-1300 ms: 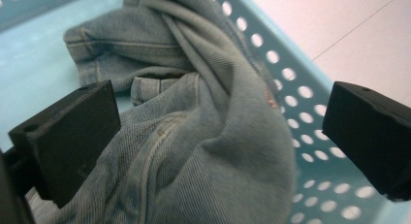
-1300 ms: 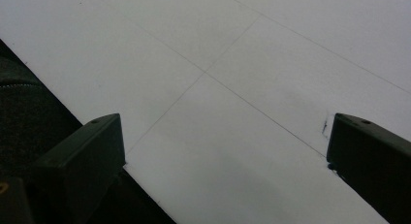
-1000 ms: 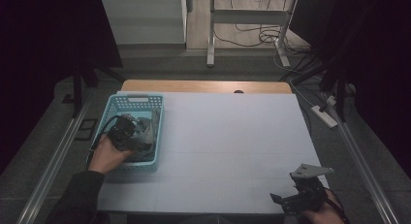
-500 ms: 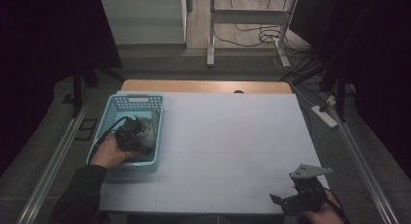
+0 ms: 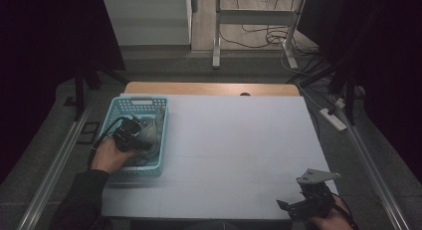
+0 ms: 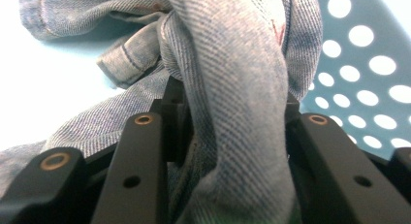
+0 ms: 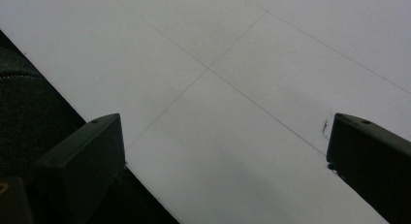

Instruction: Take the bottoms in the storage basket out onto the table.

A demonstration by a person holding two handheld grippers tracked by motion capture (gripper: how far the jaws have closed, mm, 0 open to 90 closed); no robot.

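One left gripper pinching jeans inside the basket.
A denim fold runs lengthwise between its just-closed jaws; right gripper, well apart from the basket, is spread.

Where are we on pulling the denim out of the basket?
Done: left gripper has just closed its jaws on a fold of the denim cloth. In hand: cloth gripped but lying inside the blue basket. Left: lifting it out. Right gripper waits open over the white table.
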